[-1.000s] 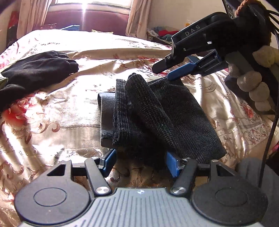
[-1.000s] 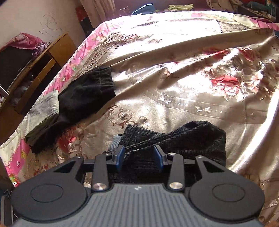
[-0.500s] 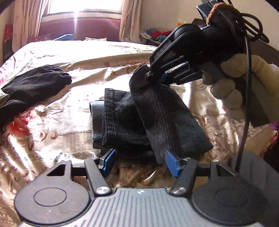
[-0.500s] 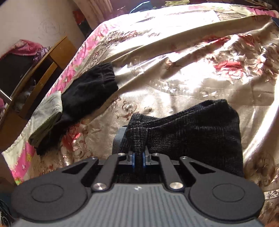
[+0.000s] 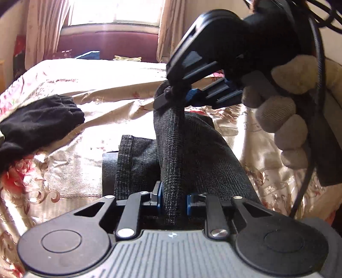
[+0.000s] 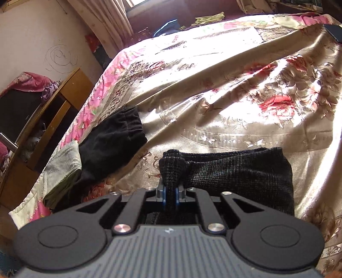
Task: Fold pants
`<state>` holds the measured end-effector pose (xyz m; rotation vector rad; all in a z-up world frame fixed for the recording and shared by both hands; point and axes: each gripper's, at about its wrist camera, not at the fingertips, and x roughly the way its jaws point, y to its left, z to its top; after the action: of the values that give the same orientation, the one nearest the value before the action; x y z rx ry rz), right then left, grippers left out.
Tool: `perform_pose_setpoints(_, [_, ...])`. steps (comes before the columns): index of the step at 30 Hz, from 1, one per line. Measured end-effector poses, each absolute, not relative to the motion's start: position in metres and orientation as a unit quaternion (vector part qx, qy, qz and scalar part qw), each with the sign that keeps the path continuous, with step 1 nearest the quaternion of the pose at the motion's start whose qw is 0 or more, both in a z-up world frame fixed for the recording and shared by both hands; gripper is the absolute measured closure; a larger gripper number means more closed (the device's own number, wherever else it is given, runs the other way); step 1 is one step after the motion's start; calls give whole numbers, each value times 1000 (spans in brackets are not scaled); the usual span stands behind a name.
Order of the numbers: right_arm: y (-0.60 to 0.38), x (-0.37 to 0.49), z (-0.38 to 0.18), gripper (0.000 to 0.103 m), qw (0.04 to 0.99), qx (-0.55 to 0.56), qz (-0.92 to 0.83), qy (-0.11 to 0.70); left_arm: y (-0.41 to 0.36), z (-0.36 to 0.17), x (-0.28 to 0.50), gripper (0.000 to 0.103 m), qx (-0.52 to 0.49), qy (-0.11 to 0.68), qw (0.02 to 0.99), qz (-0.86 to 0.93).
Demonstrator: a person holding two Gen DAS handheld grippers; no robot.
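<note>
Charcoal checked pants (image 5: 188, 154), part-folded on floral bedspread (image 5: 89, 100): raised ridge running 6-to-12 o'clock, near end lying clamped in left gripper (image 5: 172, 197), far end hanging pinched by right gripper (image 5: 177, 98) at 12 o'clock.

Black garment (image 5: 40, 119) cut off at 9 o'clock edge; pants (image 5: 192, 154) near end hidden behind left hand-held gripper (image 5: 172, 198) body; window (image 5: 115, 10) blown out.

Dark checked pants (image 5: 192, 154), folded, lifted.
</note>
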<state>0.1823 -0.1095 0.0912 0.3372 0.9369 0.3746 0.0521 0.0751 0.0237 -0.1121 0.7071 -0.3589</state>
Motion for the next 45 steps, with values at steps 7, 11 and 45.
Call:
perform_pose_setpoints(7, [-62,231,44,88,842,134,178,491,117,-7,88,71,-100,380,910,-131])
perform_pose_setpoints(11, [-33,239,18,62,834,88,195,508,127,-19,79,64,-117,389,906,-121])
perform_pose_setpoints(45, [-227,165,3,58,868,222,140,422,43,24,34,55,-14,361,908,-212])
